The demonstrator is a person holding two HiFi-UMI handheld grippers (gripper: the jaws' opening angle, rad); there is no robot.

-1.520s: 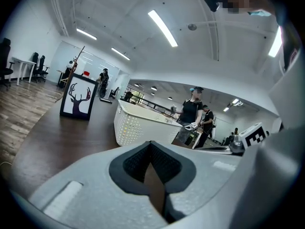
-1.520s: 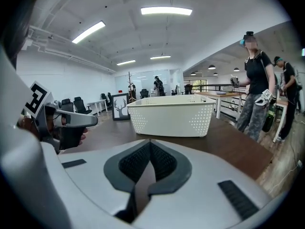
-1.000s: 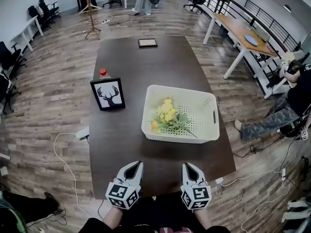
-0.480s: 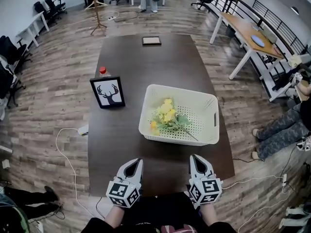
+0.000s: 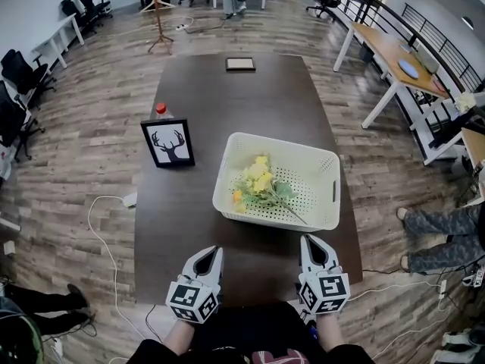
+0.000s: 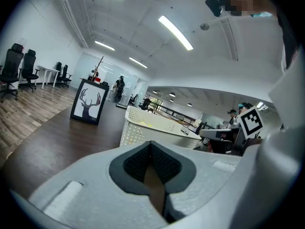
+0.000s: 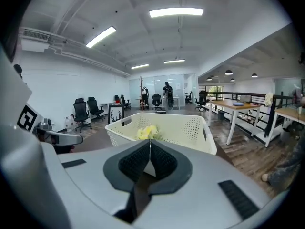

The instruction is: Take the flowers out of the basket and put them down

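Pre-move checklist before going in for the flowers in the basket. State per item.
1. Flowers lying inside the basket: ok.
2. Right gripper jaws apart for a pick: not ok, they are together with nothing between them.
3. Left gripper jaws apart: not ok, also together and empty.
4. Way from both grippers to the basket's near wall free: ok, only bare table lies between.
5. Room to set the flowers down: ok, bare table left of the basket, in front of the picture frame.
6. Flowers tied as one bunch: cannot tell.
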